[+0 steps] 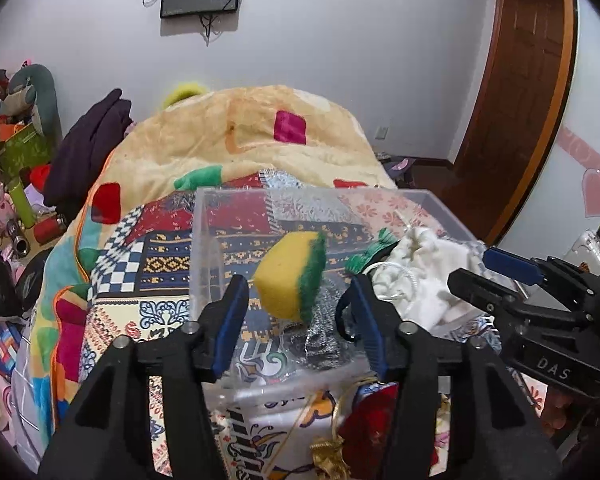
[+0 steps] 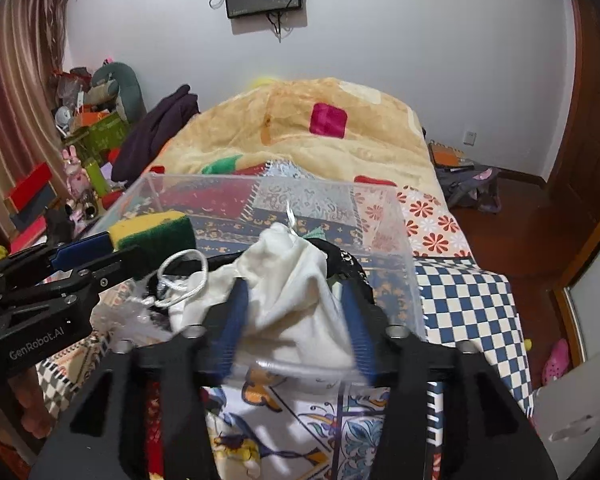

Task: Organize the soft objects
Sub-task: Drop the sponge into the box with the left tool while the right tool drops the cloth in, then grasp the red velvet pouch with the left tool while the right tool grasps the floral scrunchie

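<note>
A clear plastic box [image 1: 204,248] stands on the patterned bed cover; it also shows in the right wrist view [image 2: 396,240]. A yellow sponge with a green scrub side [image 1: 290,276] hangs in mid-air over the box, ahead of my open left gripper [image 1: 298,300] and touching neither finger. The sponge [image 2: 152,232] also shows in the right wrist view, just beyond the left gripper's tips. My right gripper [image 2: 292,304] is open around a white drawstring pouch [image 2: 288,280] that lies in the box. The pouch [image 1: 420,268] and the right gripper [image 1: 512,280] also show in the left wrist view.
A silver scrubbing cloth [image 1: 324,340] lies in the box below the sponge. A green tassel [image 1: 372,252] sits by the pouch. A yellow blanket [image 1: 260,132] covers the bed behind. Clutter stands at the left [image 1: 16,160]. A wooden door [image 1: 520,100] is at the right.
</note>
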Demonstrator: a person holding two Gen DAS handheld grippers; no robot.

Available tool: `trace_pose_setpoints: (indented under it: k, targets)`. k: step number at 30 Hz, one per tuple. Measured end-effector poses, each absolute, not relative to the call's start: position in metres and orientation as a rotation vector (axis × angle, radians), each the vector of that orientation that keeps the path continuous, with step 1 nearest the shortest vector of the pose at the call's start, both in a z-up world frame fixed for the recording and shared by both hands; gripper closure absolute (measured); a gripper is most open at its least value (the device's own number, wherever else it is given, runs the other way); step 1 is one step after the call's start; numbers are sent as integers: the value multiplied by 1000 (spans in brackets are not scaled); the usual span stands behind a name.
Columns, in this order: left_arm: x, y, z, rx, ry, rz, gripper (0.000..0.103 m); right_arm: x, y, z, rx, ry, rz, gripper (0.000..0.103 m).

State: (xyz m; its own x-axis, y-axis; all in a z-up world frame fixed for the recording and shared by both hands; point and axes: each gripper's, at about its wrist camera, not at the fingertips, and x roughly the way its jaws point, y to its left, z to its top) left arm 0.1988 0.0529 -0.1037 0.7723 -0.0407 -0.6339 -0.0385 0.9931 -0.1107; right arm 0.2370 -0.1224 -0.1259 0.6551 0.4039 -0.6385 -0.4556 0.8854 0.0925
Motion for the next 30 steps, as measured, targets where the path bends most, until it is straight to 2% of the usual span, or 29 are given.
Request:
trace_pose_setpoints:
  k: [2, 4, 7, 11, 13, 24, 27, 30]
  targets:
    - [192, 52, -96, -117, 671, -7, 44, 233, -127, -122, -70, 687, 487, 43]
    - [184, 52, -89, -120, 654, -17, 39, 227, -133, -115, -52, 666, 484, 30]
    - [169, 52, -80, -126, 634, -35, 29, 217, -142, -104, -24, 639, 495, 22]
    - [148, 50, -76, -136, 620, -54, 13, 202, -150, -93, -12, 611, 516, 19]
    - [141, 48, -78, -140, 624, -67, 11, 194, -150, -93, -15, 607, 531, 18]
    - [127, 29, -132, -146, 726, -99, 12, 176, -146, -150, -49, 753, 588, 18]
    - [131, 25, -146, -150, 764, -116, 19, 183, -146, -169, -39, 820, 591, 20]
    - [135, 23, -156, -158, 792, -125, 27, 189, -144, -179, -25, 864, 610, 30]
